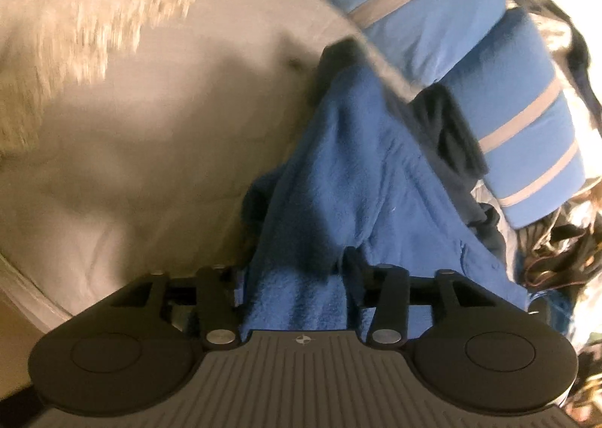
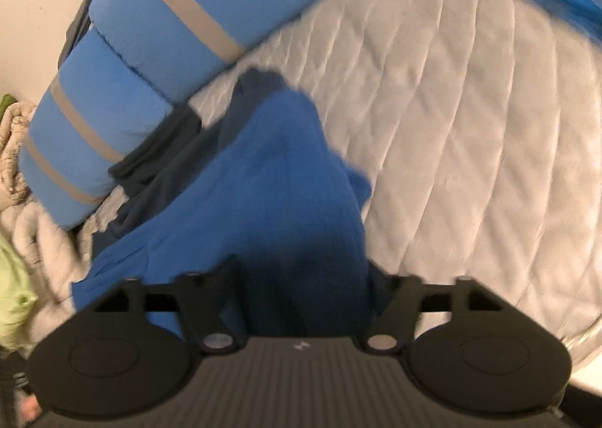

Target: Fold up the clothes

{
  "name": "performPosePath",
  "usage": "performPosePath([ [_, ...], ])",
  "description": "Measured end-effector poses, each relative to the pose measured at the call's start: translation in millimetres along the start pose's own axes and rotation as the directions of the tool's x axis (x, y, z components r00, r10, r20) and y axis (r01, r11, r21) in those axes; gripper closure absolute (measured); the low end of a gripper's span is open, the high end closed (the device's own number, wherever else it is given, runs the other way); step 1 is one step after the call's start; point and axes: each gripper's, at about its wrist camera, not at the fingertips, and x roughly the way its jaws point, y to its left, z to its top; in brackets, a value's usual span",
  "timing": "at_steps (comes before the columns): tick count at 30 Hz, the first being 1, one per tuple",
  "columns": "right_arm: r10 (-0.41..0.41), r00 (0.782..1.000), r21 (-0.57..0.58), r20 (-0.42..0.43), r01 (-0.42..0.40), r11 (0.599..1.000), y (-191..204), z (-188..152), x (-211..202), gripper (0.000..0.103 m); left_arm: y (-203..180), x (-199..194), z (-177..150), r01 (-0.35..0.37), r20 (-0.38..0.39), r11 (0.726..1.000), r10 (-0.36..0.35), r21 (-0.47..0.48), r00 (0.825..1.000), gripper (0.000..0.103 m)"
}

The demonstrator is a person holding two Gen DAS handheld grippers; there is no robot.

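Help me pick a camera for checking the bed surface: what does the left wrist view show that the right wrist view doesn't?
Only the left wrist view shows a shaggy cream throw and the smooth beige bedding beside it. Only the right wrist view shows the white quilted mattress cover and a light green cloth. Both show the blue fleece garment running between the tool's fingers, darker navy clothing under it, and the blue pillows with grey stripes.
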Motion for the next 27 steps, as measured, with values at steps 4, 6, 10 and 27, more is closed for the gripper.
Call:
performPosePath([
  [4,-0.002,0.996,-0.103,0.093,0.012,0.995,13.2,10.7,-7.8,0.016,-15.0,-21.8,5.1,-0.017,0.126,0.991,0.000,0.135,0.992,0.041],
  [6,0.009,0.994,-0.129,0.112,0.005,0.992,17.0,19.2,-6.7,0.016,-22.4,-24.1,13.2,-0.012,0.160,0.977,-0.023,0.213,0.987,0.041],
  [10,0.035,0.988,-0.128,0.147,-0.016,0.992,20.4,45.3,5.8,0.016,-38.8,-11.1,39.0,0.009,0.174,0.936,-0.075,0.353,0.982,0.041],
  [27,0.325,0.945,-0.320,0.024,-0.301,0.898,-8.8,94.3,31.9,0.016,6.1,35.7,78.0,0.314,0.028,0.847,-0.360,0.430,0.932,0.042],
])
